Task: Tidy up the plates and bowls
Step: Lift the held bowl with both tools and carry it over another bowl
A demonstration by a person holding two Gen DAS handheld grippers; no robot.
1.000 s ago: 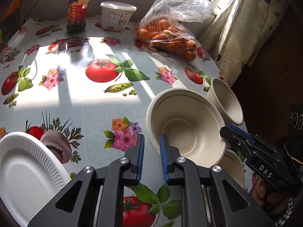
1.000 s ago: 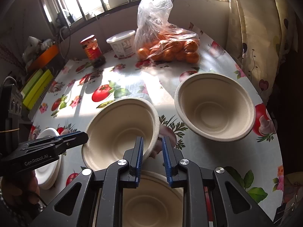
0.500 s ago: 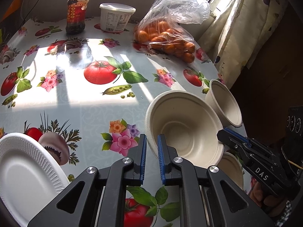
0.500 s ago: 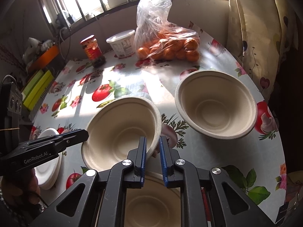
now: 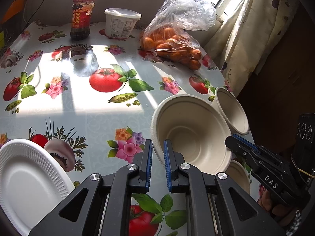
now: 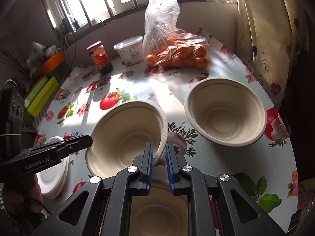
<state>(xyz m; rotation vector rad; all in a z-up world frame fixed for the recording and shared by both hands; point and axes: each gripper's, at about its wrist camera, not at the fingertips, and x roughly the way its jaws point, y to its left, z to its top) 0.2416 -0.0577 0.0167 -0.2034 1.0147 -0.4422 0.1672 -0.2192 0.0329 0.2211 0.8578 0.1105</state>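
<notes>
Tilted bowl (image 6: 126, 135) held off the table (image 6: 226, 163) above a second bowl (image 6: 159, 206), right hand-held gripper (image 6: 158, 153) clamped on its rim, left hand-held gripper (image 5: 156, 153) narrowly apart, empty; light, thin pulp, crushable, so grip rim only

A worktop (image 5: 82, 118) covered in glossy oilcloth printed with tomatoes, flowers, mushrooms and pea pods, partly lit by bright bars of sunlight. At its far edge, against the wall, stands a glass jar (image 5: 82, 17) with a red label and dark contents. Just to its right is a white lidded plastic tub (image 5: 121, 23). Further right lies a clear plastic bag of small oranges (image 5: 173, 45), its top bunched upward. A cream patterned curtain (image 5: 254, 29) hangs at the right. Behind the worktop, a barred window (image 6: 110, 2) glows with daylight.
</notes>
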